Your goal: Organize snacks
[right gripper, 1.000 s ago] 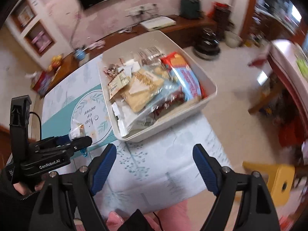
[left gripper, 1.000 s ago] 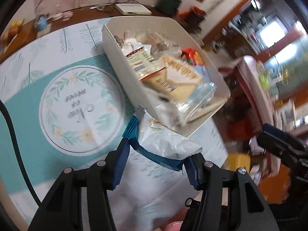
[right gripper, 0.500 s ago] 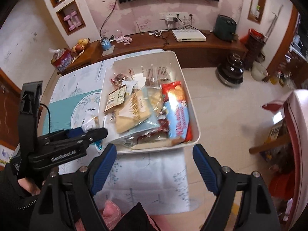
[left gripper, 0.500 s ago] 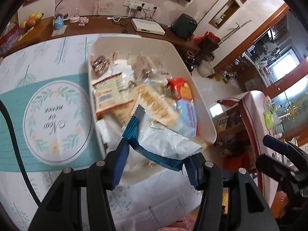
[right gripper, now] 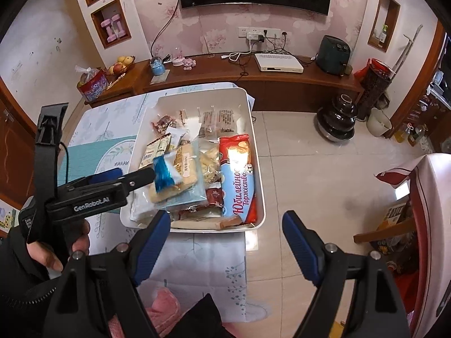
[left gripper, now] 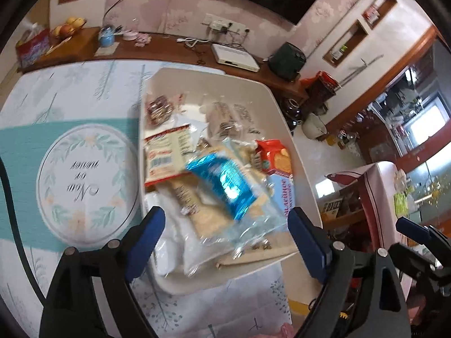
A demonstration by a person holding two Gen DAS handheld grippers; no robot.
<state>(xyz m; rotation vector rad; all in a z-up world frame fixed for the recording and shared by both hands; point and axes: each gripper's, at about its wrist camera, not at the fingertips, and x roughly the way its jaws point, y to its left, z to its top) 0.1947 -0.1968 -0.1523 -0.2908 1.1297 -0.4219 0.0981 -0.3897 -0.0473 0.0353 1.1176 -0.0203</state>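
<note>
A white bin (right gripper: 253, 129) full of snack packets stands on the table; it also shows in the left wrist view (left gripper: 282, 118). A blue and white foil packet (left gripper: 225, 184) is free of my fingers, blurred, over the pile in the bin; in the right wrist view the same packet (right gripper: 165, 173) sits just off my left gripper's tip. My left gripper (left gripper: 225, 242) is open and empty over the bin's near end. My right gripper (right gripper: 225, 246) is open and empty, near the bin's front edge. A red and blue biscuit pack (right gripper: 239, 177) lies along the bin's right side.
The table wears a pale leaf-print cloth with a teal mat and round emblem (left gripper: 81, 183) left of the bin. A wooden sideboard (right gripper: 282, 79) with a white box, a fruit bowl and a dark appliance runs behind. Tiled floor (right gripper: 310, 174) lies to the right.
My left gripper has opened and let go of the blue and white packet, which now is over the snacks in the bin. Both grippers have risen and moved over the bin.
</note>
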